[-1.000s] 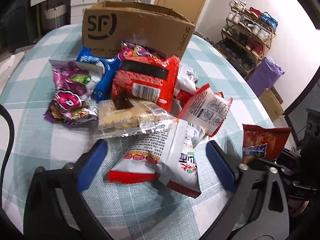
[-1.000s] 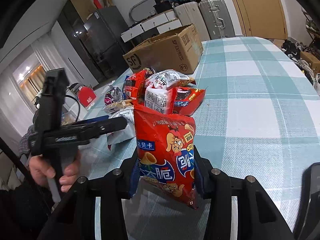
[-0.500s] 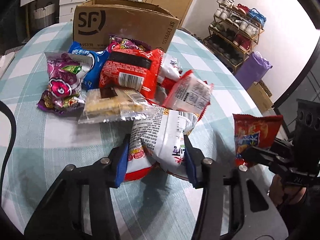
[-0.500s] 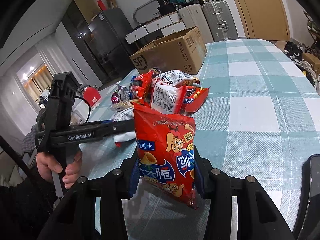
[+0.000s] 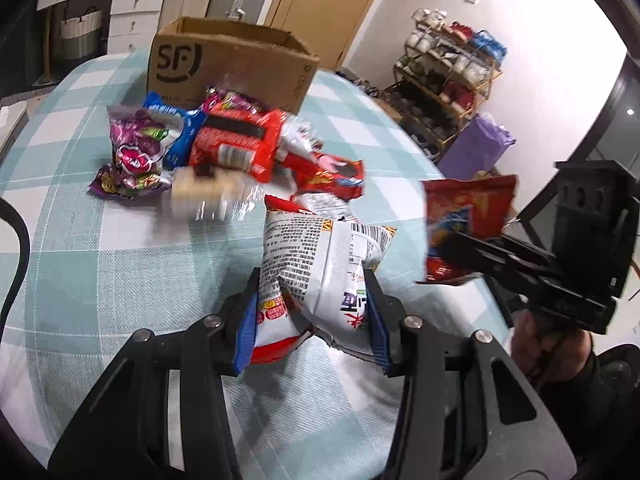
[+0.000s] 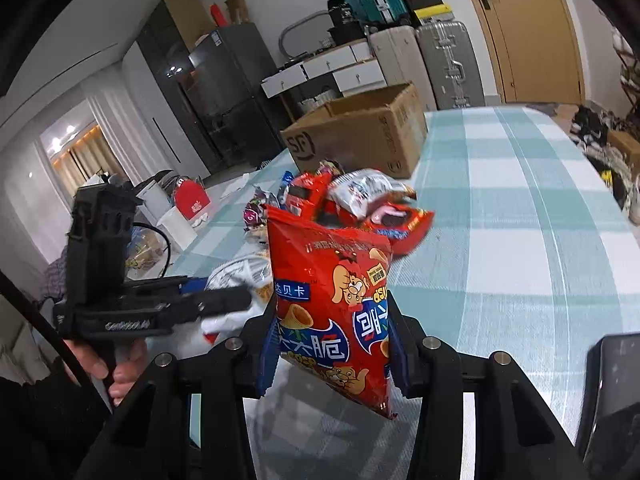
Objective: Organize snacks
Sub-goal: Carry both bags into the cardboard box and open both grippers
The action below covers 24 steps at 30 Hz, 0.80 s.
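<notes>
**snackfan:** Red everywhere lol. The right gripper [image 6: 332,344] has its jaws pinched on a red cone-snack bag [image 6: 332,304], held upright above the near edge of the checked tablecloth [image 6: 520,240]. The left gripper [image 5: 310,320] is clamped narrow on a white printed snack bag [image 5: 320,264], which looks lifted off the cloth.

**boxwatcher:** So both hands loaded. Anything in the SF cardboard box [image 5: 228,64] yet?

**snackfan:** Can't tell, neither view looks down inside it. It sits open at the far edge of the table.

**boxwatcher:** And the rest?

**snackfan:** Plenty left. The pile [image 5: 224,152] in front of the box has a purple candy bag [image 5: 132,144], a blue packet [image 5: 176,128], a big red pack [image 5: 236,140], a clear biscuit pack [image 5: 208,196] (blurry) and a couple more red-and-white ones toward the right.

**boxwatcher:** Early days then, I'd guess. Two bags in the air, most of the heap untouched.
</notes>
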Each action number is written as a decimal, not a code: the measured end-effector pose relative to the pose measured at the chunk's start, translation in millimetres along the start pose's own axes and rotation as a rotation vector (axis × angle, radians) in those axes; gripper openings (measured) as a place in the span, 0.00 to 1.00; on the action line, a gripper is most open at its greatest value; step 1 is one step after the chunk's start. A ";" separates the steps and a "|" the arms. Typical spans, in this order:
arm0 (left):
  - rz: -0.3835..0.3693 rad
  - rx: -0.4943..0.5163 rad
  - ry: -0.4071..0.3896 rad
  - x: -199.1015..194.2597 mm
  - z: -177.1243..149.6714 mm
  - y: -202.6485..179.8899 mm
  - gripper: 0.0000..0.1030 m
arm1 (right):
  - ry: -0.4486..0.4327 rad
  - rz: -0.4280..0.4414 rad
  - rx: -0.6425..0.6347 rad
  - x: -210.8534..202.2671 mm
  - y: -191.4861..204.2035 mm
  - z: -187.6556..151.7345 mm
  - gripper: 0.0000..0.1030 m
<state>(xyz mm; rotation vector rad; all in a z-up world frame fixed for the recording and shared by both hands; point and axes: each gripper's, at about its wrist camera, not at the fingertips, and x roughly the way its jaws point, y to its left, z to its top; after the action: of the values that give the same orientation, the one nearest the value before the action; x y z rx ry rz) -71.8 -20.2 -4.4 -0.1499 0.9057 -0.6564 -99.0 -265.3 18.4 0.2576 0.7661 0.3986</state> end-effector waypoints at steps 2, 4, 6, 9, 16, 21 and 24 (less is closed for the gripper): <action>-0.019 0.004 -0.020 -13.7 0.6 -4.4 0.42 | -0.006 0.007 -0.012 -1.5 4.7 3.5 0.44; -0.026 0.007 -0.035 -19.0 4.5 -3.1 0.42 | -0.013 0.010 -0.024 -3.0 8.9 9.8 0.44; -0.041 -0.003 -0.044 -25.7 10.6 -1.1 0.42 | -0.024 0.014 -0.034 -5.0 12.3 17.2 0.44; -0.063 -0.025 -0.067 -40.9 26.4 5.2 0.42 | -0.042 0.024 -0.044 -7.9 16.0 33.1 0.44; -0.015 0.025 -0.142 -73.5 93.2 12.8 0.42 | -0.084 0.068 -0.068 -4.9 20.4 90.5 0.44; 0.044 0.047 -0.196 -88.5 158.5 23.6 0.42 | -0.109 0.087 -0.099 3.5 25.4 146.5 0.44; 0.065 0.048 -0.213 -95.6 193.3 34.7 0.42 | -0.121 0.091 -0.115 10.0 26.9 177.9 0.44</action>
<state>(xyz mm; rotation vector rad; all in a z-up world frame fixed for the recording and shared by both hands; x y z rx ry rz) 51.1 35.2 167.4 -0.1439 0.6868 -0.5886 27.7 -251.3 145.7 0.2074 0.6123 0.5065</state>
